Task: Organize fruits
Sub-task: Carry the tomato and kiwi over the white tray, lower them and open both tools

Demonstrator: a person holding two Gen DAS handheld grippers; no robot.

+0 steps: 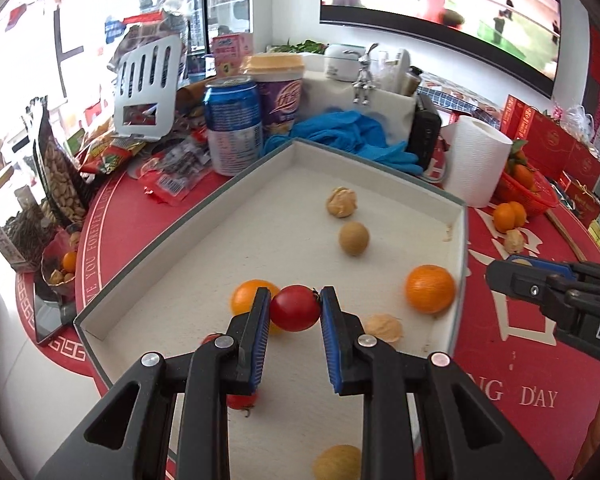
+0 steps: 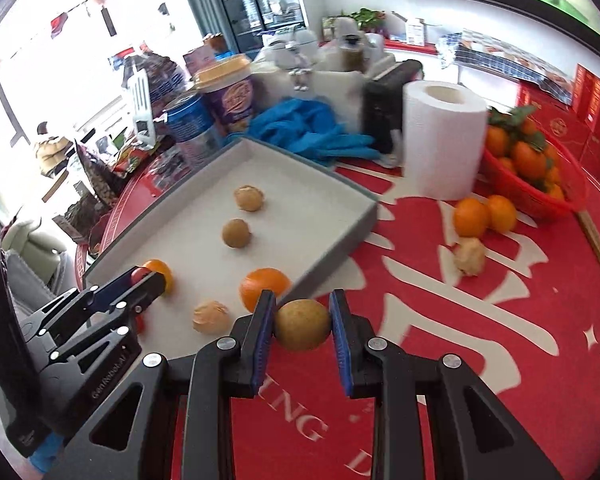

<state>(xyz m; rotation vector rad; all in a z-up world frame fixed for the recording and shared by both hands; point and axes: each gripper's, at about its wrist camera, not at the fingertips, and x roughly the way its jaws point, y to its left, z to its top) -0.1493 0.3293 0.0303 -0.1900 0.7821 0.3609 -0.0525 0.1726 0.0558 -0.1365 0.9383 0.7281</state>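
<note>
Both grippers loaded: left gripper (image 1: 295, 307) pinching a cherry tomato (image 1: 295, 308), right gripper (image 2: 302, 324) clamping a brown longan (image 2: 303, 324). Lower gently into the tray (image 2: 352, 236), release clear of neighbours.

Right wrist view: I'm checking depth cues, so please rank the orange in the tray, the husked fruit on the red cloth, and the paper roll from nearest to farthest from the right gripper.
1. The orange, in the tray's near corner, just left of the right gripper.
2. The husked fruit, on the red cloth to the right.
3. The paper roll, standing far back, right of the tray.
</note>
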